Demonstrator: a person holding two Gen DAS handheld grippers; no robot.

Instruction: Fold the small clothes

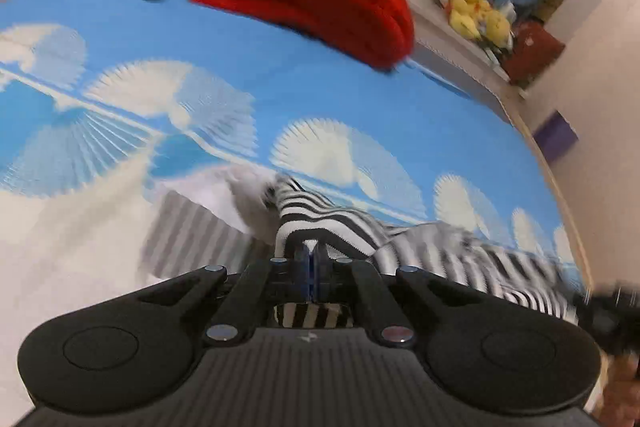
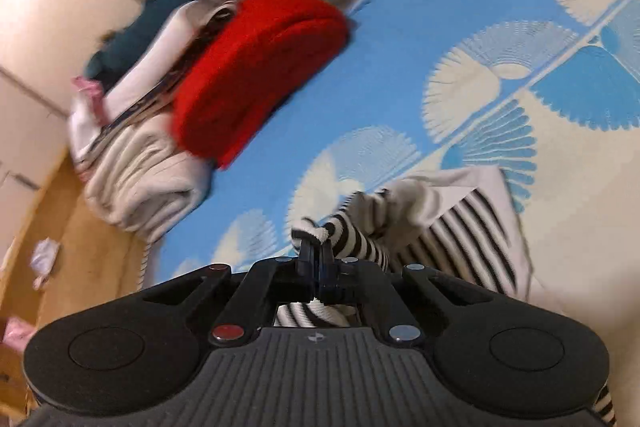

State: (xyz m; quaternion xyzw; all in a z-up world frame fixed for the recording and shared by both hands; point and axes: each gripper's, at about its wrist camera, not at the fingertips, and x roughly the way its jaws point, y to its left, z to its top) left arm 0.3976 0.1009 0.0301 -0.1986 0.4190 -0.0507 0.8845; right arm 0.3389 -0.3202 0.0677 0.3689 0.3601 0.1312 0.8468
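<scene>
Left gripper: jaws pinched on striped garment, lying on blue mat.
Right gripper: clamped on its cuff.
Left view only: yellow plush toys, 1 o'clock.
Right view only: wooden floor, 9 o'clock.
Both: red knit, 11 o'clock.

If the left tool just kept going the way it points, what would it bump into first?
The left tool is shut on the black-and-white striped garment, so that cloth comes first. Beyond it lies the blue bedspread with white fan shapes, likely next since the tool tilts downward, though depth is unclear.
</scene>
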